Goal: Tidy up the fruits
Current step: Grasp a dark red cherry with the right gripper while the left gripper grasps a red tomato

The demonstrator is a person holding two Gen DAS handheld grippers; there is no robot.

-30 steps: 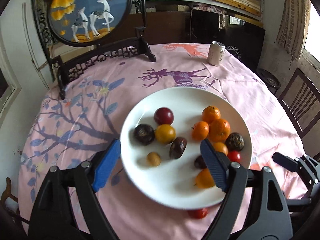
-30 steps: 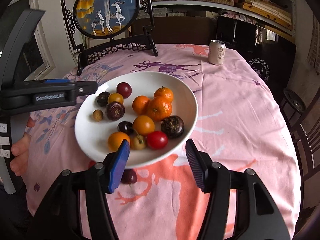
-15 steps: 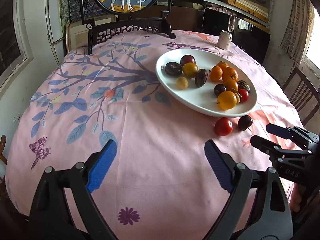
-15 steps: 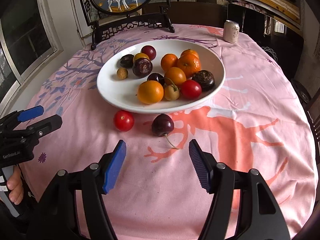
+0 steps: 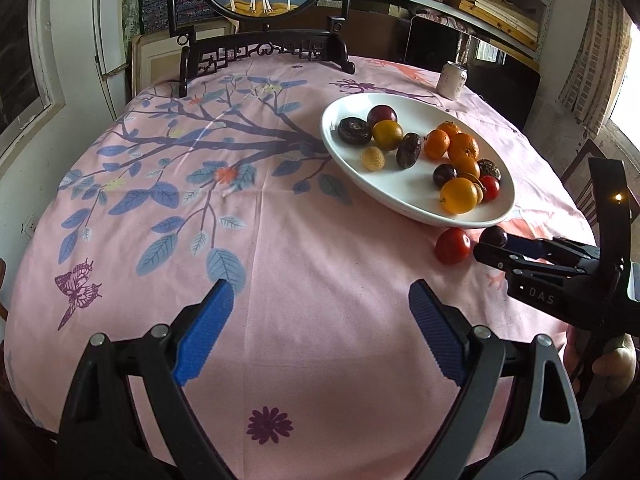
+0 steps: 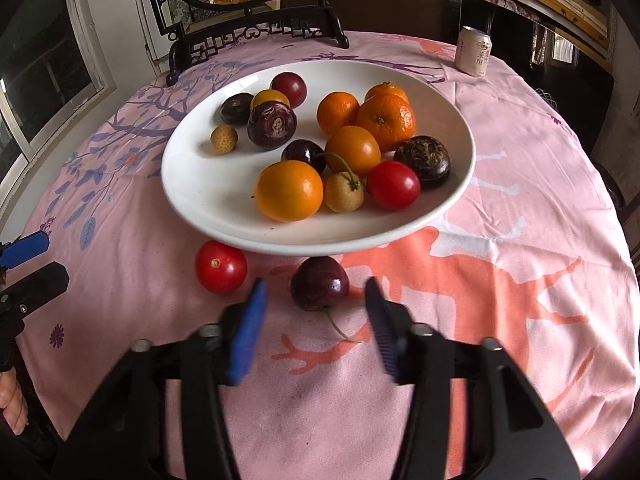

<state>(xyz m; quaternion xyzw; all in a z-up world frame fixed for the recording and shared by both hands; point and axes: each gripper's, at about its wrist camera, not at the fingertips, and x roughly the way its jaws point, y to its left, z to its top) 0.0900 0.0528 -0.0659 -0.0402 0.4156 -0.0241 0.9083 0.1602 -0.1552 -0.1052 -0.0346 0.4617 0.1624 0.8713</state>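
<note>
I have the right gripper point(image 6: 316, 308) low on the table point(image 6: 520, 320), its jaws wide apart with the dark cherry point(image 6: 319, 283) sitting just ahead of and between the two blue pads point(image 6: 247, 328). The pads do not touch the fruit yet; I lined up this way so a straight close would catch the cherry across its round body, with its stem trailing back toward me in the lower middle of the frame. The cherry lies on the cloth just below the near rim of the white plate point(image 6: 192, 204), and a red tomato point(image 6: 221, 266) sits beside it to the left, also off the plate. Both look like strays that belong with the oranges, plums and other fruit already heaped on the plate.

My left gripper point(image 5: 320, 320) is held back over bare cloth in the lower part of its view, jaws wide and holding nothing, well clear so it does not crowd the pick.

Compared with half a second ago, the right gripper has pushed forward: the cherry was then well ahead of the pads, and now it fills the gap. The left view has barely shifted.
</note>
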